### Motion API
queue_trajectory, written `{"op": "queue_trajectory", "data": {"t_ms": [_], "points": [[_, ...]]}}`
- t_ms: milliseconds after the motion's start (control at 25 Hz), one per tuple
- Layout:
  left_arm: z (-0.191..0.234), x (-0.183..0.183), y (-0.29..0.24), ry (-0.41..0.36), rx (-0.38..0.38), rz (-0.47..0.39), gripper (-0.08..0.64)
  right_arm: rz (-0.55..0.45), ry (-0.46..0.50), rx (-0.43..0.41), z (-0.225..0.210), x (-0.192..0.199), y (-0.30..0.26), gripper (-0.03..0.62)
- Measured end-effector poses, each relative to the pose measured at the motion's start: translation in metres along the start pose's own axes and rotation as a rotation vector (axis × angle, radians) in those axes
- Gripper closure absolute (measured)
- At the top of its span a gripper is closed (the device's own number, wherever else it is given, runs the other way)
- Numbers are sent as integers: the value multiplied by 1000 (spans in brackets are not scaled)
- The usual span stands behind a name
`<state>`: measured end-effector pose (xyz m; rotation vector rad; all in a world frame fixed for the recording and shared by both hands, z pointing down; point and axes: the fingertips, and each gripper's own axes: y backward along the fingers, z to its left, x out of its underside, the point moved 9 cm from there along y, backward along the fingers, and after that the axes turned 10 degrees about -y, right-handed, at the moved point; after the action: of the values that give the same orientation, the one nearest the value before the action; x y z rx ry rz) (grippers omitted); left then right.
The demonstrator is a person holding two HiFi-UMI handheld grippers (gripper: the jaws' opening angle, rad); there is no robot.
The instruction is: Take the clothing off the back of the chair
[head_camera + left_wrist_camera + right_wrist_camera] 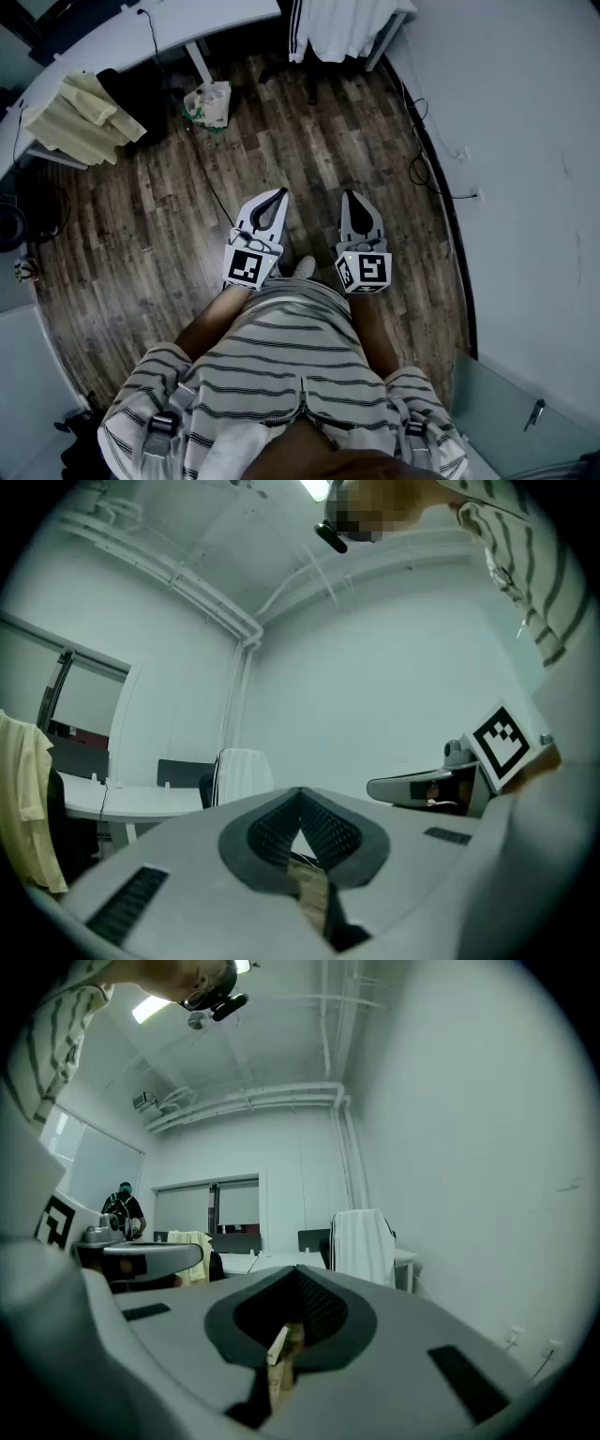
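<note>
The left gripper (272, 208) and the right gripper (354, 208) both have their jaws closed on nothing. The white fabric garment with black side stripes (342, 28) hangs draped over a dark chair back (325, 1249) beside a white desk (225, 23), well ahead across the wood-plank floor (187, 216). It looks soft, light and limp. A pinch on a bunched fold near the top edge should lift it free.

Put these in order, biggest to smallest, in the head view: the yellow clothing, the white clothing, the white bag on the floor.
1. yellow clothing
2. white clothing, but the picture's top edge cuts it off, so those two are unsure
3. white bag, clearly smallest
</note>
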<state>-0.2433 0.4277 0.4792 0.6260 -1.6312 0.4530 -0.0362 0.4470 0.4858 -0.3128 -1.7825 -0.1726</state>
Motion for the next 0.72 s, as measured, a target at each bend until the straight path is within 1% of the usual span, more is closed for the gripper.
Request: {"op": "queue_trajectory", "data": {"t_ms": [120,240,440,600,720], "points": [[-2,3,-2,-7,-7,8,537,-5,2,-12,-5,-4,1,574],[-8,8,-5,-14,-15,26,537,-17,-17,-29,-14,-5,6,574],[-19,4,-14,-43,-17,33,537,-25,-7,-46,-27,-8,8,574],[-31,-8,-20,-61,-67,14,537,-38,-6,-61,-37,-12,13,574],[-44,-9,-20,-84,-70,24,537,-46,-9,-66,-47,-10,20,574]]}}
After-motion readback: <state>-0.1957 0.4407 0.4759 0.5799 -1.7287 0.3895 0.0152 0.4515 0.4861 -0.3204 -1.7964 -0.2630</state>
